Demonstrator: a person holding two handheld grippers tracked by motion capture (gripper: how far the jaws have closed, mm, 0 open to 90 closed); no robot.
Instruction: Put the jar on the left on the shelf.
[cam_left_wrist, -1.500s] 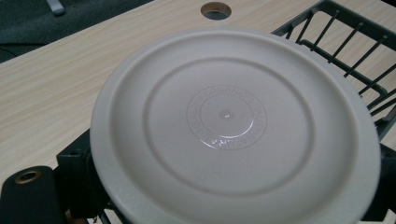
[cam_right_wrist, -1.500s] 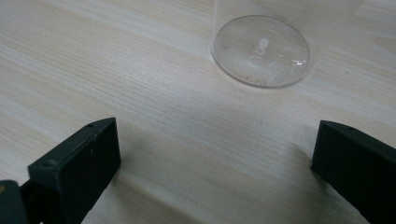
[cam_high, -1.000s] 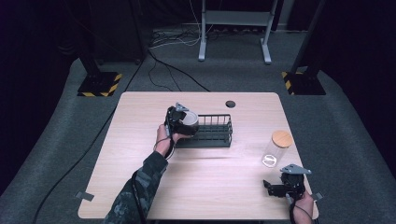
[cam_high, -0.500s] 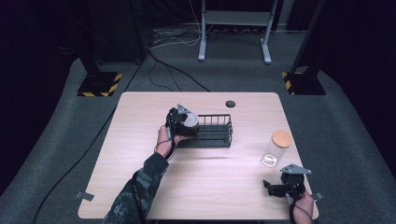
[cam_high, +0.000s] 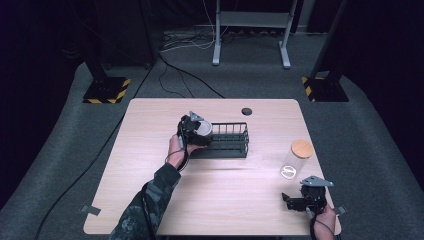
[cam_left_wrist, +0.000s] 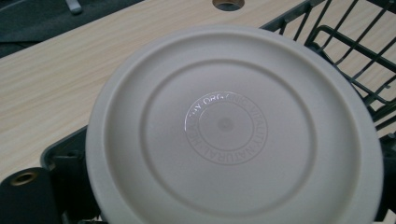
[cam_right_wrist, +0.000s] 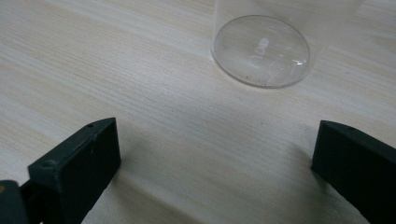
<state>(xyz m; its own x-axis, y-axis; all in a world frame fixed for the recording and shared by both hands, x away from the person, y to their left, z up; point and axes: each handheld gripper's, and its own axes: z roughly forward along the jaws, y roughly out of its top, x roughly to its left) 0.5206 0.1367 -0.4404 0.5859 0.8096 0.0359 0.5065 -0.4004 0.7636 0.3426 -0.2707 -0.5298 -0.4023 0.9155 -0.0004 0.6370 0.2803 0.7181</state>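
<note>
The left gripper (cam_high: 194, 131) holds a cream plate (cam_left_wrist: 233, 128) at the left end of a black wire rack (cam_high: 225, 141), which stands on the tabletop (cam_high: 150, 165) a little behind its middle. In the left gripper view the plate's underside faces the camera, with a ring of raised lettering at its centre, and the rack's wires (cam_left_wrist: 355, 51) run off to the upper right; the fingers are shut on the plate's lower rim, which covers most of them. The right gripper (cam_high: 300, 200) rests low near the front right corner of the tabletop, its fingers (cam_right_wrist: 74, 163) spread wide with nothing between them. Just beyond them stands a clear glass jar (cam_high: 295, 161) with a wooden lid (cam_high: 302, 148), its round base (cam_right_wrist: 260, 50) flat on the tabletop.
</note>
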